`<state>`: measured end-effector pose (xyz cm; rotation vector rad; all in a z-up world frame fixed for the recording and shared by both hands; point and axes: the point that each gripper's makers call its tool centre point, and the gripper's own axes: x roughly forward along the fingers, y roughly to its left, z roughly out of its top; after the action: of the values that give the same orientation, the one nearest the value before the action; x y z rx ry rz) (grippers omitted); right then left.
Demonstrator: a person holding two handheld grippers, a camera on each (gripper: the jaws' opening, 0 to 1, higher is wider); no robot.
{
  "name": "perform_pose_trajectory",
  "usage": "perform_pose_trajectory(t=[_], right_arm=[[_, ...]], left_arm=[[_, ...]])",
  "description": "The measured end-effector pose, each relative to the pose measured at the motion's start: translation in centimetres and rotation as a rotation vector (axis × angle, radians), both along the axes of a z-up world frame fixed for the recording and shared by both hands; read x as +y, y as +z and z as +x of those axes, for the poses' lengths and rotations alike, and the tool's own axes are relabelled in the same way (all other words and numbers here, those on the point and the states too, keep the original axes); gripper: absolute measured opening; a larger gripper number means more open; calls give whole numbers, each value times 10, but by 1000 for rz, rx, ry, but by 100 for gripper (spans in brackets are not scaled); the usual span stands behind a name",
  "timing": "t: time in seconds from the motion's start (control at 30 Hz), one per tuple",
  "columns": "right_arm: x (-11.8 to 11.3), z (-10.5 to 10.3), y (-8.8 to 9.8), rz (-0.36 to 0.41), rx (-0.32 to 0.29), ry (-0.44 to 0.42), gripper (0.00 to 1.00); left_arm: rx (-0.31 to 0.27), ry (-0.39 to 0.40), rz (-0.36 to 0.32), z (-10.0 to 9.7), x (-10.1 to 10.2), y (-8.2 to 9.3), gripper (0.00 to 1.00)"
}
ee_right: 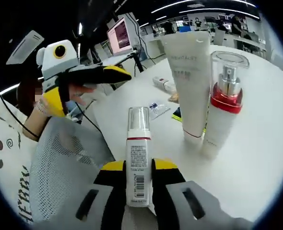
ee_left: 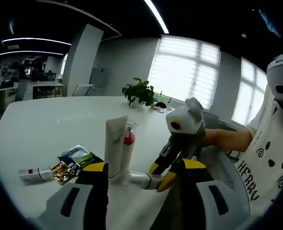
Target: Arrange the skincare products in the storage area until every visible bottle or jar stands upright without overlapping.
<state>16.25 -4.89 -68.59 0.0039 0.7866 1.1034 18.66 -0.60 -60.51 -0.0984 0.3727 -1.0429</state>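
Observation:
My right gripper (ee_right: 138,178) is shut on a white foam bottle (ee_right: 138,163) with a clear cap, held just off the table's near edge. In the left gripper view the same gripper (ee_left: 161,175) comes in from the right with that bottle (ee_left: 142,179) lying sideways in its fingers. A white tube (ee_right: 186,81) stands upright on its cap, and a white pump bottle (ee_right: 221,115) with a red collar stands right beside it. My left gripper (ee_left: 146,168) is open and holds nothing, hovering short of the tube (ee_left: 115,143) and the pump bottle (ee_left: 127,151).
A small white bottle (ee_left: 33,174) lies on its side left of the tube, next to a few sachets (ee_left: 74,163) on the white table (ee_left: 50,124). A potted plant (ee_left: 140,92) stands far back. A mesh chair back (ee_right: 64,158) and a person's white shirt (ee_left: 268,158) lie close by.

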Motion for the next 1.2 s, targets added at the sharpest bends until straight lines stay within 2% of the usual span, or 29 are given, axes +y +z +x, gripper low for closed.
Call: perform_pose_trajectory(t=[0.67, 1.2], right_arm=[[2, 3, 33, 256, -12, -101, 19], [7, -4, 45, 341, -24, -124, 19]], left_arm=[[28, -33, -54, 6, -11, 7, 55], [79, -60, -115, 7, -21, 6, 55]])
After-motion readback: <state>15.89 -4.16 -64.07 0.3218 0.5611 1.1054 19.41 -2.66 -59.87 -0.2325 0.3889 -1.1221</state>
